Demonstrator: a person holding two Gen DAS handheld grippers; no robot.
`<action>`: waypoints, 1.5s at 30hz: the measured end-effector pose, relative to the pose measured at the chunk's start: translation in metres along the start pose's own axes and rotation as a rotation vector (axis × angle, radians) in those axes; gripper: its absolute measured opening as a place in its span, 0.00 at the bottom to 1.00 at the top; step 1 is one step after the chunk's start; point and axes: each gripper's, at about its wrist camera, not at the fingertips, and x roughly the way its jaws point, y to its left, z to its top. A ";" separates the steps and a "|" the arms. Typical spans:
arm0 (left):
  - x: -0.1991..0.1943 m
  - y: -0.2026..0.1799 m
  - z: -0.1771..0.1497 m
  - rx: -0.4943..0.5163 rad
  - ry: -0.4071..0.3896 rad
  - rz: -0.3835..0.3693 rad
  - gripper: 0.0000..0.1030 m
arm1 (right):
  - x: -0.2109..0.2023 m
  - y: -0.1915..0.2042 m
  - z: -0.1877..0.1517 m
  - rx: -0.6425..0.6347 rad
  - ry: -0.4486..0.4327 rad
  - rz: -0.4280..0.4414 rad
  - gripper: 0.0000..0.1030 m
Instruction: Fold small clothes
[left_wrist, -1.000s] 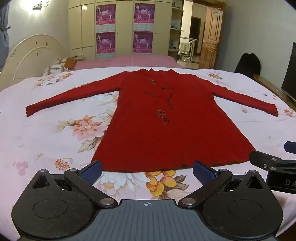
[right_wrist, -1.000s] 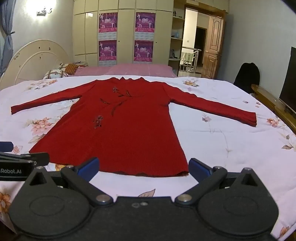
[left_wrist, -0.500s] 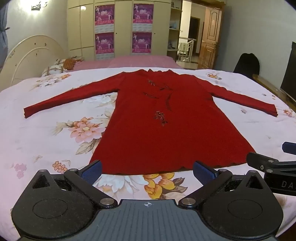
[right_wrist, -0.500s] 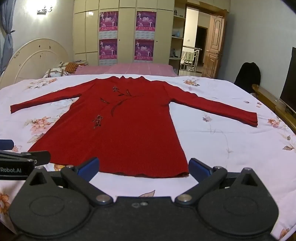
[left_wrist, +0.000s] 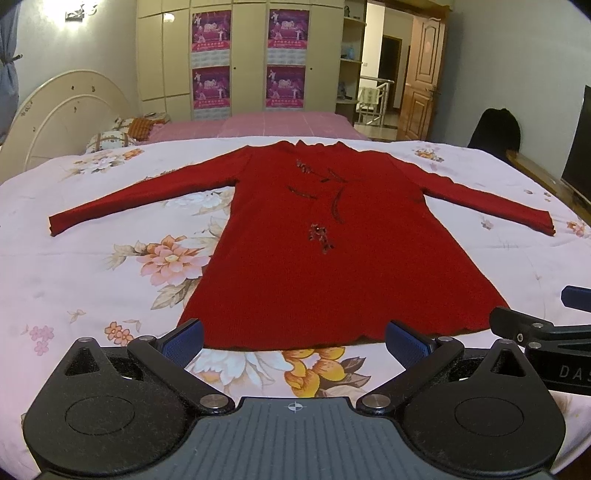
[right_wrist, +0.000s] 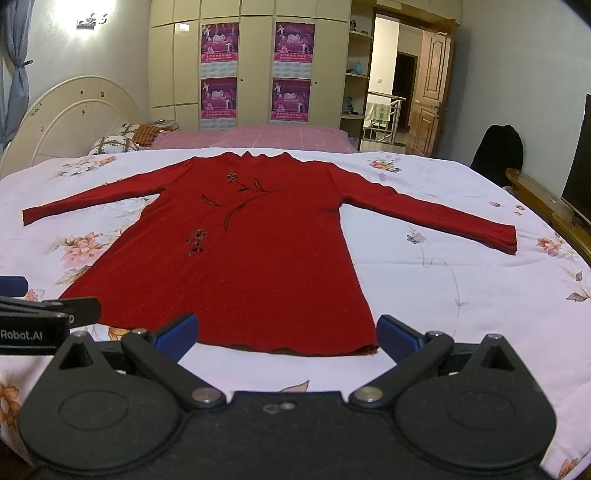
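A bed (left_wrist: 74, 266) with a pale flowered cover fills both views. A red long-sleeved dress (left_wrist: 325, 251) (right_wrist: 240, 258) lies flat on the middle of it, front up, collar toward the far edge and hem toward the near edge. Both sleeves are spread straight out, one cuff reaching toward the bed's left edge, the other toward its right edge. The cloth looks smooth, with a dark embroidered sprig running down the chest and a scalloped hem.

The left gripper (left_wrist: 294, 338) hangs just short of the hem at the near edge, its blue-padded fingers (left_wrist: 183, 339) spread wide, holding nothing and touching no cloth; the hem's left half shows between them. The right gripper (right_wrist: 287, 334) sits beside it, fingers (right_wrist: 398, 334) equally wide apart and empty, framing the hem's right half, with the hem's right corner just inside its right finger. Each gripper's tip shows at the side of the other's view.
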 end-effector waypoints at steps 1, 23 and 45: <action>0.000 -0.001 0.000 0.002 -0.001 0.001 1.00 | -0.001 -0.001 0.000 0.001 -0.002 0.001 0.99; -0.004 -0.002 0.002 -0.001 -0.015 0.000 1.00 | -0.007 -0.001 0.000 0.006 -0.021 -0.005 0.99; -0.007 0.002 0.007 -0.005 -0.020 0.005 1.00 | -0.013 -0.005 0.003 0.002 -0.033 0.006 0.99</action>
